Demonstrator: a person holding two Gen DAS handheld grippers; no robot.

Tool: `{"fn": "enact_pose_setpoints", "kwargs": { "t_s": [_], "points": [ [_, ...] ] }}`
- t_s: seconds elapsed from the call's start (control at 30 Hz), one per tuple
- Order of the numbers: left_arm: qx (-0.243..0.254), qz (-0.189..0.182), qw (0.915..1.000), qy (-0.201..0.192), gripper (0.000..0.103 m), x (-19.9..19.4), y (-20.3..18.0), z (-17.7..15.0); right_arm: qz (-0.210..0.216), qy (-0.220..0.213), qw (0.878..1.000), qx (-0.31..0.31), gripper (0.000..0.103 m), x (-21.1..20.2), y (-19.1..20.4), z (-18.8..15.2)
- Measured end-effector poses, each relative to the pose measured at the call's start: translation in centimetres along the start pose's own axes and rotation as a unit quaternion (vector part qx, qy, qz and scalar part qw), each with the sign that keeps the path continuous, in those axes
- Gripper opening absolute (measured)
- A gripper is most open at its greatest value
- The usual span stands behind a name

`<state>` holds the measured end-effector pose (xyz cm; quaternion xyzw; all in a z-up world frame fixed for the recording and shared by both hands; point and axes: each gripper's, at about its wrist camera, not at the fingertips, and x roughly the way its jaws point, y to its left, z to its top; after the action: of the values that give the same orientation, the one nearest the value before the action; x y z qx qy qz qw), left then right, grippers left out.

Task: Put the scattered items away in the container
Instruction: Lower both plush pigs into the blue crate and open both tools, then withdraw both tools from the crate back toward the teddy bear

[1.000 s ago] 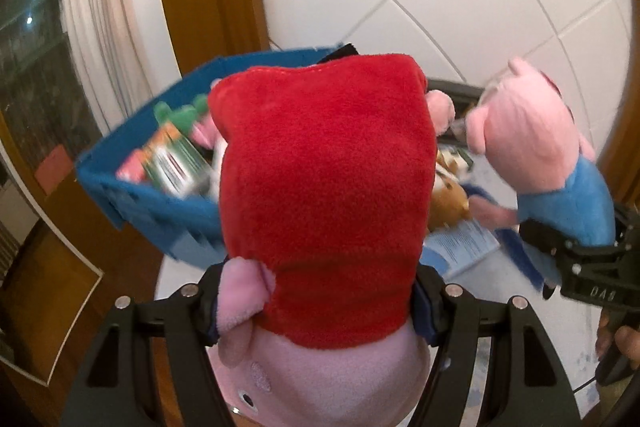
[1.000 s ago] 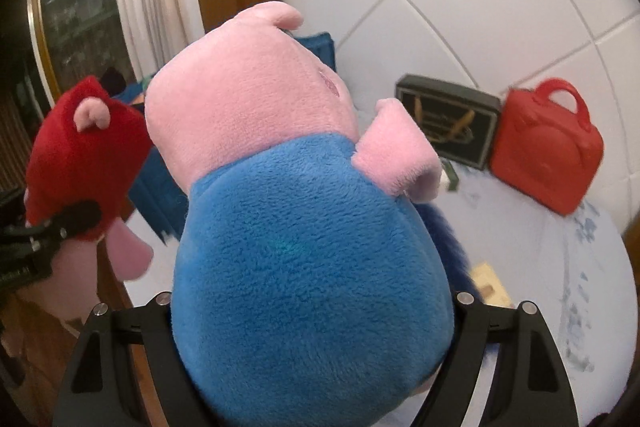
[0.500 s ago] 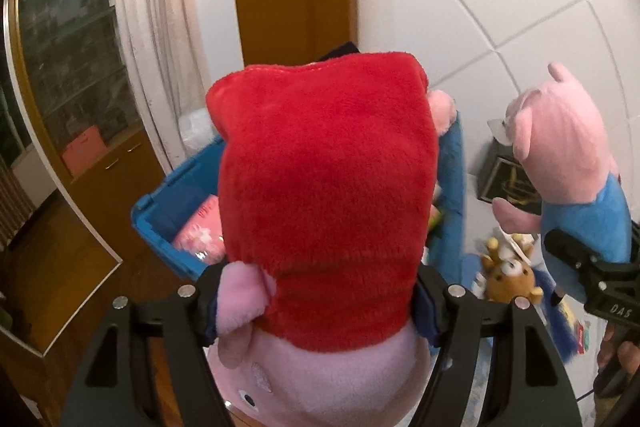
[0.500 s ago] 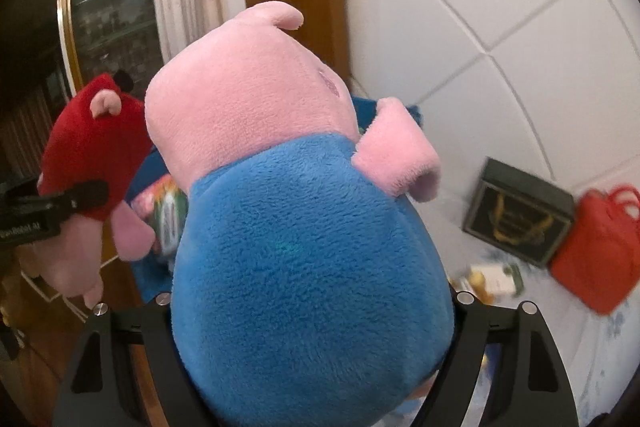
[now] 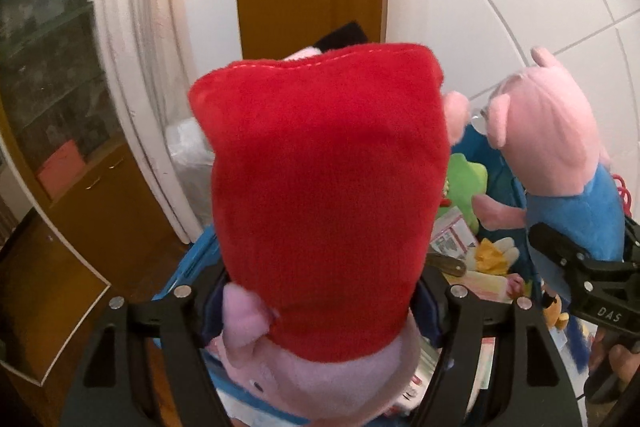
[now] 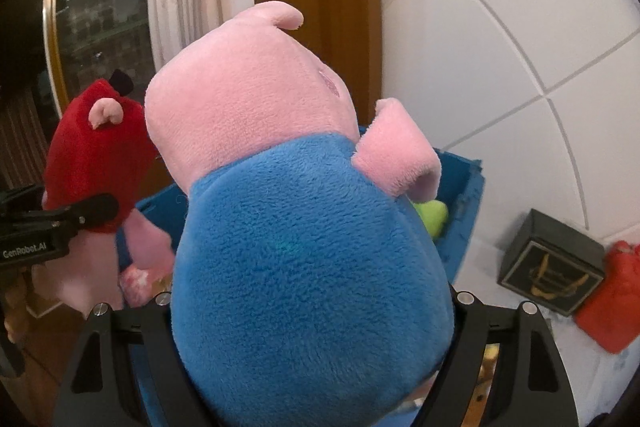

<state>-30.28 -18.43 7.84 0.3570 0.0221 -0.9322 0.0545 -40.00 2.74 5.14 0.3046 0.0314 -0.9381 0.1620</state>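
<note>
Red fleece first: the pink plush pig in the red dress (image 5: 320,187) sat upside down in the left gripper (image 5: 320,291), head toward the camera. It was held in the air just over the near rim of the blue plastic crate (image 5: 188,267). The jaws had just been easing apart with the pig between them. The pads looked to be still touching its sides, so I read that as a loosening pinch, not a release.

The pink plush pig with the blue body (image 6: 312,247) was clamped at the belly in the right gripper (image 6: 312,307). Its jaws stood wide around the fat torso and it hung above the same crate, beside the red one.

My read was that both pigs were at the drop step. To do it well:
- Get each toy fully inside the rim before letting go, since the red one looked close to the near edge.
- Release one at a time, because the pigs hung close together and could snag.
- Aim beside the green plush toy (image 5: 466,179) already inside, as soft toys bounce.
- Open fully, then lift straight out.

The dark square box (image 6: 552,263) and the red bag (image 6: 612,299) were still out on the white table (image 6: 480,267), near the crate.
</note>
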Motion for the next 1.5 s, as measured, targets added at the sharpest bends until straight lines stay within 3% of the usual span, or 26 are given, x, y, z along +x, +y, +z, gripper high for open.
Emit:
{"fn": "enact_pose_setpoints", "kwargs": {
  "t_s": [0.13, 0.33, 0.7, 0.9, 1.23, 1.5],
  "points": [
    [0.005, -0.015, 0.9996, 0.021, 0.078, 2.9, 1.1, 0.2, -0.018, 0.016, 1.0, 0.008, 0.087, 2.1, 1.0, 0.0],
    [0.018, -0.025, 0.9987, 0.04, 0.081, 5.1, 1.6, -0.6, -0.046, 0.016, 0.999, 0.007, 0.103, 3.0, 1.4, -0.1],
    [0.032, -0.044, 0.998, 0.033, 0.086, 3.6, 1.5, -2.2, -0.053, 0.014, 0.998, 0.025, 0.103, 0.5, 1.8, -2.7],
    [0.07, -0.046, 0.9965, 0.0, 0.086, 0.0, -2.1, -3.1, -0.057, 0.005, 0.998, 0.04, 0.103, -1.7, 1.3, -4.4],
    [0.098, -0.074, 0.9923, -0.013, 0.086, -4.4, -8.5, -6.2, -0.08, -0.001, 0.994, 0.079, 0.103, -7.1, -2.2, -9.0],
    [0.136, -0.121, 0.9832, -0.015, 0.086, -7.4, -18.3, -8.9, -0.106, -0.006, 0.988, 0.107, 0.103, -13.1, -7.7, -13.9]
  ]
}}
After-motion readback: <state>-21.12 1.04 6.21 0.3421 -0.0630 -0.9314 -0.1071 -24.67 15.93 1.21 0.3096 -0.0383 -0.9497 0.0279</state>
